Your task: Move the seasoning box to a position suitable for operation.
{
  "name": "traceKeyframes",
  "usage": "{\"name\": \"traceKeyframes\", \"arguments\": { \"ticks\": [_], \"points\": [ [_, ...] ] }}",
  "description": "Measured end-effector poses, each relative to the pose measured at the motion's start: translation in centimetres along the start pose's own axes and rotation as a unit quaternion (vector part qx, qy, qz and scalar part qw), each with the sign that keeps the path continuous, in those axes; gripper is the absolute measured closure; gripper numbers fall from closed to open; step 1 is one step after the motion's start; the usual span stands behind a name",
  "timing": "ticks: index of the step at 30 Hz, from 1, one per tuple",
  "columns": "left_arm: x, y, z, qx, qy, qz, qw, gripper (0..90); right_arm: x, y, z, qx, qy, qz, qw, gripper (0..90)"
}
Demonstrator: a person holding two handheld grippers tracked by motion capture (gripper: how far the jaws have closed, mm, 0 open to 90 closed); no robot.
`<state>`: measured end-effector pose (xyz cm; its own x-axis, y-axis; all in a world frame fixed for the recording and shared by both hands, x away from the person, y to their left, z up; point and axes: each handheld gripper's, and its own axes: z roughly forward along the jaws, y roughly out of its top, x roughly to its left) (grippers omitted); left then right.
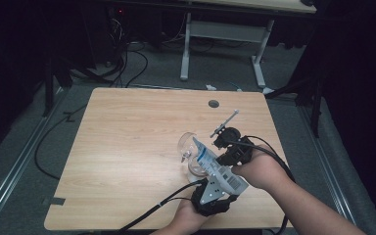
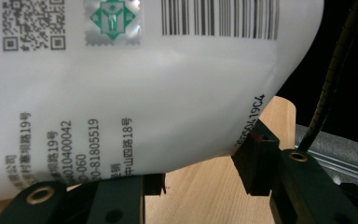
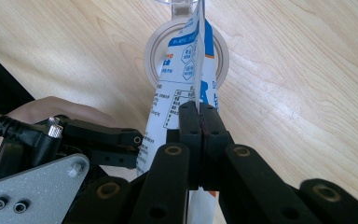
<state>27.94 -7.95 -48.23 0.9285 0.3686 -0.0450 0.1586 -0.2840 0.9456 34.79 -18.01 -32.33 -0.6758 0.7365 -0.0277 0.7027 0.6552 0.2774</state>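
A white and blue pouch [image 1: 209, 158] with printed barcodes hangs tilted over a clear glass cup [image 1: 187, 147] on the wooden table [image 1: 127, 147]. Its upper corner points down toward the cup's mouth. My left gripper [image 1: 223, 182] holds the pouch's lower, wide end, and in the left gripper view the pouch [image 2: 168, 93] spans the gap between the jaws of my left gripper [image 2: 200, 168]. My right gripper [image 3: 199, 116] is shut on the pouch's thin side seam [image 3: 196, 74], directly above the cup [image 3: 153, 52]. From above, my right gripper [image 1: 223, 155] comes in from the right.
A thin metal rod [image 1: 226, 121] lies on the table just beyond the right gripper. A dark round hole [image 1: 213, 104] sits near the table's far edge. Another desk's white legs [image 1: 186, 49] stand behind. Cables trail from both grippers toward the near edge.
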Motion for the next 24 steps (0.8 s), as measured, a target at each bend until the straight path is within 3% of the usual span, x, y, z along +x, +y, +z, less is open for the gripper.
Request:
{"name": "traceKeyframes", "arguments": {
  "ticks": [24],
  "points": [
    [0.07,0.04,0.05,-0.005,0.000,-0.005,1.0000,59.3,-0.13,0.22,0.06,0.001,0.001,-0.006,1.0000,90.0]
  ]
}}
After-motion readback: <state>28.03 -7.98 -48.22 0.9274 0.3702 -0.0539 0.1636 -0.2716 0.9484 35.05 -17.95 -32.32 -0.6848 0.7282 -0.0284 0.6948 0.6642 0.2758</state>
